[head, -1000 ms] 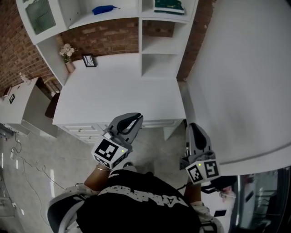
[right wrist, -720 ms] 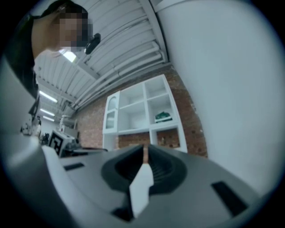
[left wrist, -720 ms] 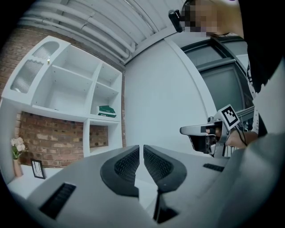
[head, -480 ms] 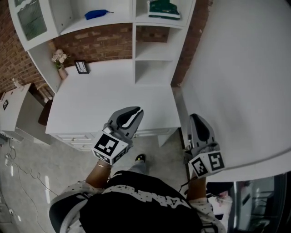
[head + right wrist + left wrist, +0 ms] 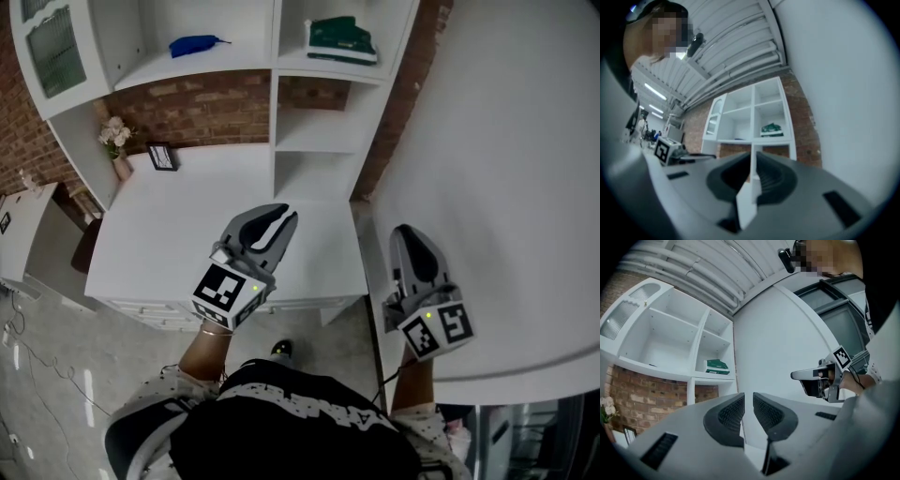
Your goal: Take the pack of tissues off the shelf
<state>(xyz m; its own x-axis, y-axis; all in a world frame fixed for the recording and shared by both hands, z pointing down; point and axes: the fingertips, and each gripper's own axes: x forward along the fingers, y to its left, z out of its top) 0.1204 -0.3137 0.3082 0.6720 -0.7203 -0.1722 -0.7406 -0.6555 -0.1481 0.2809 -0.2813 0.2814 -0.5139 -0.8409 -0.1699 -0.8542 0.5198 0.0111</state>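
The pack of tissues is green and lies flat in the upper right compartment of the white shelf unit. It also shows in the left gripper view and the right gripper view. My left gripper hangs over the white desk, well short of the shelf. Its jaws are opening, with a narrow gap and nothing between the pads. My right gripper is held beside the desk's right edge, shut and empty. Both point toward the shelf.
A blue object lies in the upper left compartment. A vase of flowers and a small picture frame stand at the back left of the desk. A large white panel fills the right side. Brick wall behind.
The shelf now sits lower and nearer in the head view. Both grippers have risen forward over the desk. The left jaws have parted slightly.
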